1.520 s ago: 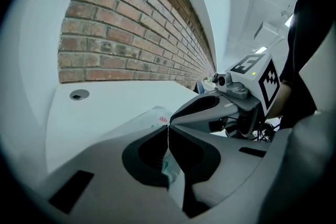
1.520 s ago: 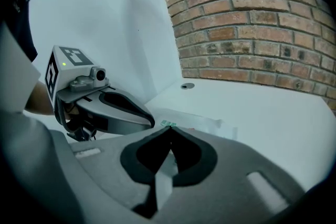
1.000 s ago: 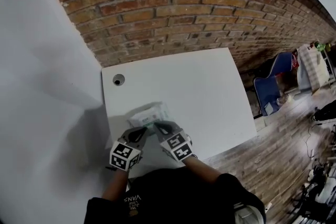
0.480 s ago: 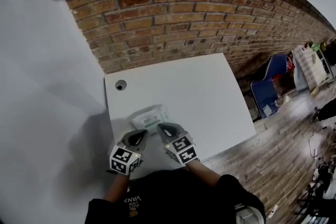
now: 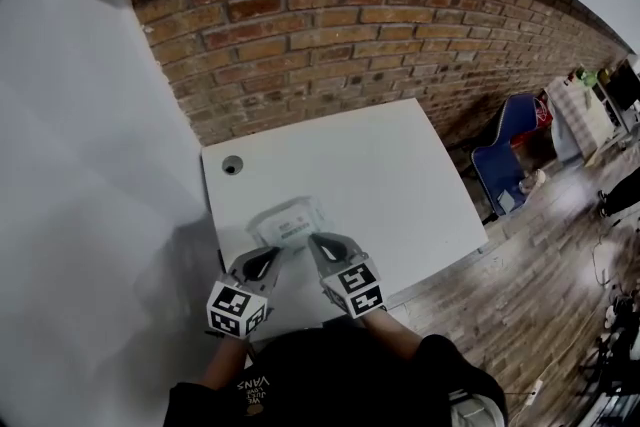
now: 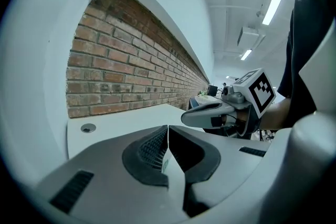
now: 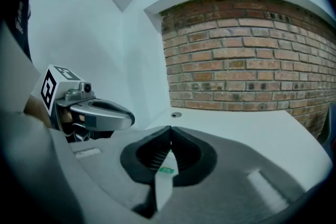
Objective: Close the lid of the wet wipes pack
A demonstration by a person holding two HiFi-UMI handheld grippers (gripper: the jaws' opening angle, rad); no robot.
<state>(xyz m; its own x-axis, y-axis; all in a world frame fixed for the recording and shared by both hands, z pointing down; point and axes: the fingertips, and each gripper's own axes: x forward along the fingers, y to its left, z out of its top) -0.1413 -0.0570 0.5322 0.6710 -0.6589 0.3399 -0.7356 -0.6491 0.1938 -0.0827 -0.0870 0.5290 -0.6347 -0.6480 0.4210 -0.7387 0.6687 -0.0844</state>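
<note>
The wet wipes pack (image 5: 289, 222), white with a green label strip, lies flat on the white table (image 5: 390, 175) near its left front. My left gripper (image 5: 271, 256) is shut just short of the pack's near left corner. Beside the pack's near right corner my right gripper (image 5: 318, 241) is also shut. In the left gripper view the jaws (image 6: 168, 128) meet at the tips, and a sliver of the pack (image 6: 165, 165) shows below them. The right gripper view has its jaws (image 7: 170, 129) closed, with the pack's green label (image 7: 166, 170) visible beneath. I cannot make out the lid's state.
A round cable hole (image 5: 232, 165) sits in the table's far left corner. A brick wall (image 5: 340, 45) runs behind the table and a plain white wall (image 5: 90, 195) stands to the left. A blue chair (image 5: 508, 167) stands on the wooden floor to the right.
Both grippers have drawn back toward me from over the pack's near edge, leaving more of the pack uncovered. The pack has stayed in place.
</note>
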